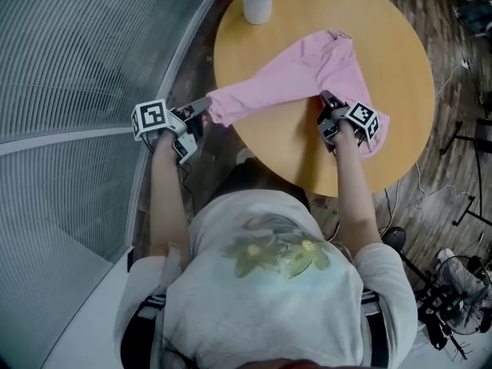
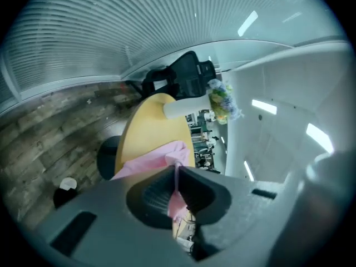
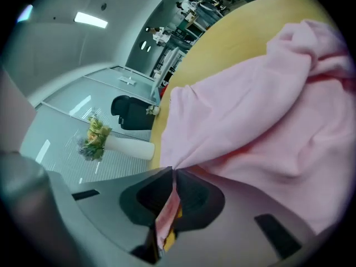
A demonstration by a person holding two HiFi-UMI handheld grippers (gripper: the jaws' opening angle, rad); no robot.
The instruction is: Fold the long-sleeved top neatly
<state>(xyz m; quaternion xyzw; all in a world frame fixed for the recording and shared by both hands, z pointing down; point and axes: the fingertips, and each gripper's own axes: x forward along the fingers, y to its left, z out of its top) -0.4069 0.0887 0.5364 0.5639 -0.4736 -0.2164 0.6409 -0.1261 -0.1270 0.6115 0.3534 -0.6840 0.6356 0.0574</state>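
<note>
From the head view I see the pink long-sleeved top (image 1: 307, 71) lying loose and rumpled across the round wooden table (image 1: 400, 60). My left gripper (image 1: 204, 108) draws one end off the near-left rim, and my right gripper (image 1: 327, 100) pinches cloth over the tabletop. I judge this to be the spreading-out step before any fold; next I need to lay the top flat and square. In the left gripper view the ribbed jaws are clamped on a thin pleat of soft, matte fabric, possibly a sleeve end, though I can't be sure. In the right gripper view the jaws are likewise closed on a fold, and the cloth sags in smooth, limp drapes. A white vase (image 3: 130, 147) stands beyond.
</note>
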